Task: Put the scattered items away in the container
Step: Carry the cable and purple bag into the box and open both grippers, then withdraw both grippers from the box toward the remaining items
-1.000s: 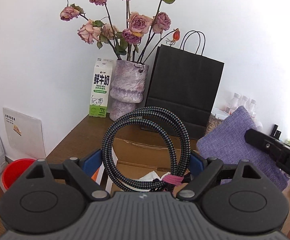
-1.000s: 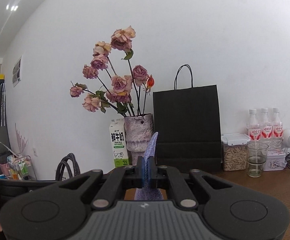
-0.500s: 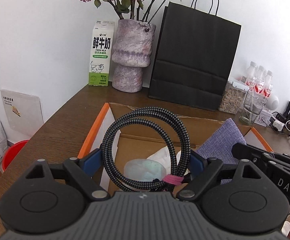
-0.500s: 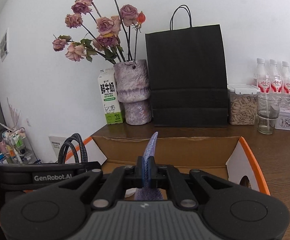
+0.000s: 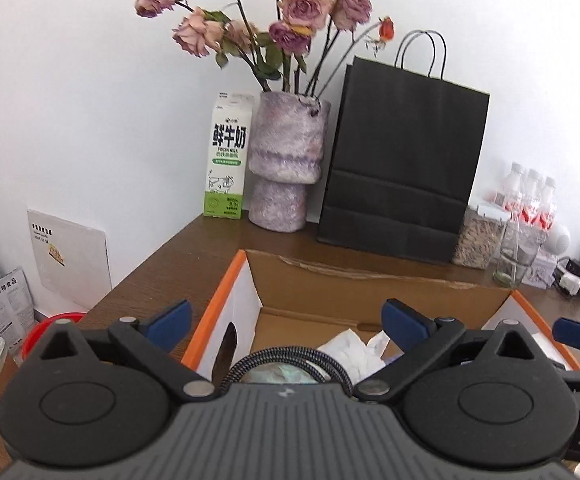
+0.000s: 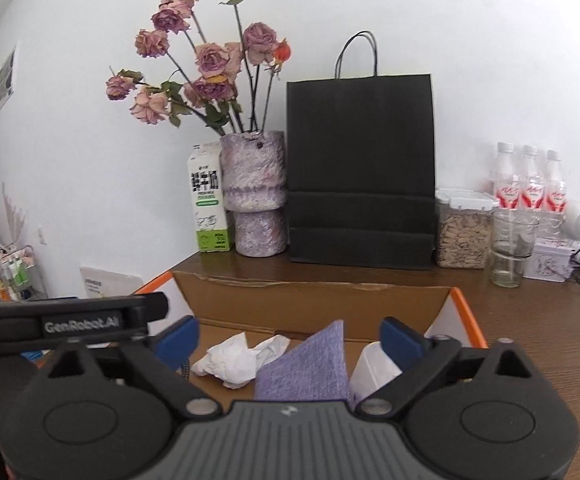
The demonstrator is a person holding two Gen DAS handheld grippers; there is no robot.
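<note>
The cardboard box (image 6: 313, 300) with orange-edged flaps sits on the bench (image 6: 537, 320) and holds one braided cable (image 5: 286, 358), one purple cloth (image 6: 309, 364) and crumpled white tissue (image 6: 238, 360). Above it, the left hand-held gripper (image 5: 286, 316) and the right hand-held gripper (image 6: 290, 336) both stand apart, holding nothing; the left one's side reads "GenRobot.AI". Behind the box stand one milk carton (image 5: 228, 160) marked "FRESH MILK", a vase (image 5: 286, 164) of dried roses, one black paper bag (image 5: 401, 168) and three bottles (image 6: 529, 184).
</note>
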